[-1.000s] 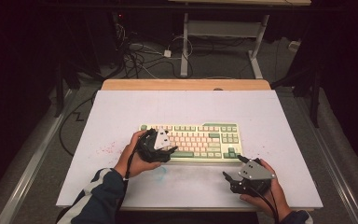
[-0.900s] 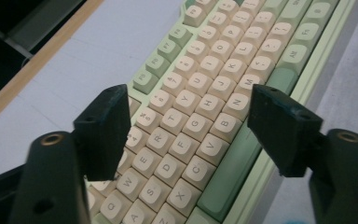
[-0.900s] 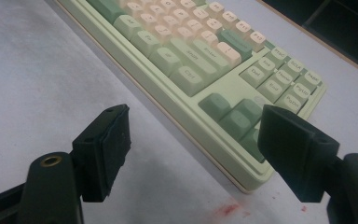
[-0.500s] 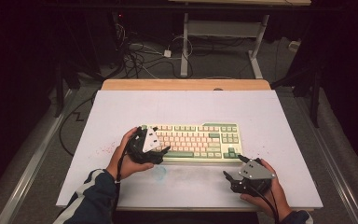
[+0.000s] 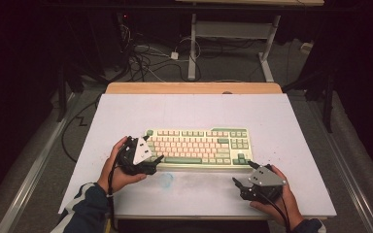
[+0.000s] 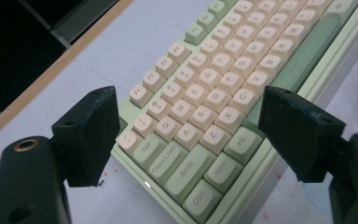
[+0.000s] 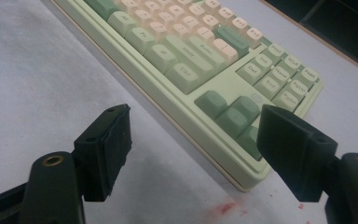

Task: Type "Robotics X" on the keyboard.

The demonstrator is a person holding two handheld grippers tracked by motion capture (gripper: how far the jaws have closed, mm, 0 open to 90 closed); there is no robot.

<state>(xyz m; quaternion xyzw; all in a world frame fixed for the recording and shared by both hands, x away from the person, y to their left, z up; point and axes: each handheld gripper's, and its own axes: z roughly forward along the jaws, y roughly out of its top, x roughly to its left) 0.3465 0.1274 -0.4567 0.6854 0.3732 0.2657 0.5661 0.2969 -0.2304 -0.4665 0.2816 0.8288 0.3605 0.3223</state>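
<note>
A pale green keyboard with cream and sage keycaps is lying flat mid-table on the white tabletop. The left gripper is hovering over its left end, jaws having just been opening, nothing between them. The right gripper is waiting released near its front right corner.

- In the left gripper view the keyboard runs off the top right edge, so its far half is cut off.
- High view: keyboard legends are way too small to read.
- The left gripper covers the keyboard's lower left corner there.
- Right gripper view: upper left keys are blurry.
</note>
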